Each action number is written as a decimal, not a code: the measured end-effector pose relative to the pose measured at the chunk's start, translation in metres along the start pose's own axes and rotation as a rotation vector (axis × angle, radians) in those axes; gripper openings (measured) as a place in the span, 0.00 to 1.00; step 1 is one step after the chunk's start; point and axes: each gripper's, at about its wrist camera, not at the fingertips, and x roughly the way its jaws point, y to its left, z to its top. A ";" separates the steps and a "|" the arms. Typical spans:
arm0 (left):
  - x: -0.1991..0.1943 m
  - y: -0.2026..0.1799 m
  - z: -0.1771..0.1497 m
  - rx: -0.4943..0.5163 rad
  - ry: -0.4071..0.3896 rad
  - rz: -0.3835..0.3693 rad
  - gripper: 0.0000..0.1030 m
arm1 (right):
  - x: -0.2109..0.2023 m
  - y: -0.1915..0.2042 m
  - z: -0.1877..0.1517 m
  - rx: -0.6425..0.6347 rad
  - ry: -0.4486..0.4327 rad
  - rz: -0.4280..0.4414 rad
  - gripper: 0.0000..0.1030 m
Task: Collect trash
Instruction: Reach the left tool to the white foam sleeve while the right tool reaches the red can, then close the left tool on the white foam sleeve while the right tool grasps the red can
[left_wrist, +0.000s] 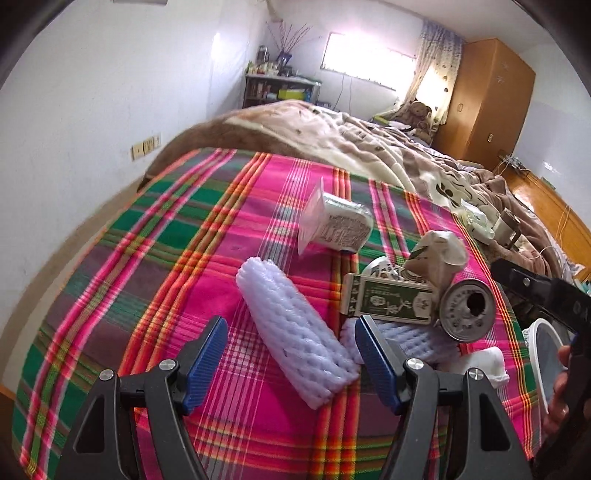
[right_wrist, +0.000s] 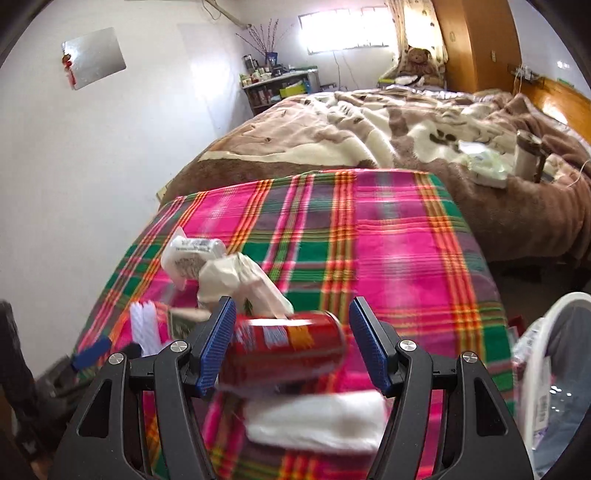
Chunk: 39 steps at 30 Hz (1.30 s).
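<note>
Left wrist view: your white bin (left_wrist: 543, 354) stands at the right edge, contents hidden. A foam net sleeve (left_wrist: 295, 332) lies on the plaid cloth (left_wrist: 147, 258) between the parted pads of your left gripper (left_wrist: 291, 350), untouched; green carton (left_wrist: 388, 301) and can (left_wrist: 467, 310) lie just right.

Right wrist view: bin (right_wrist: 554, 354) at right, paper scraps inside. A red can (right_wrist: 284, 347) lies between the spread pads of your right gripper (right_wrist: 291, 343); contact unclear. White tissue (right_wrist: 314, 421) lies nearer.

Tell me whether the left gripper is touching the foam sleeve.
Apart. The left wrist view shows the left gripper open, with plaid cloth visible between each pad and the foam sleeve.
</note>
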 end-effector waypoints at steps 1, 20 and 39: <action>0.002 0.001 0.001 0.002 0.005 0.002 0.69 | 0.004 0.000 0.002 0.009 0.008 -0.005 0.63; 0.030 0.008 0.004 -0.013 0.108 -0.026 0.69 | -0.007 -0.004 -0.036 -0.035 0.111 -0.074 0.63; 0.046 0.015 0.011 -0.063 0.137 -0.040 0.54 | 0.020 0.009 -0.024 -0.335 0.135 -0.108 0.64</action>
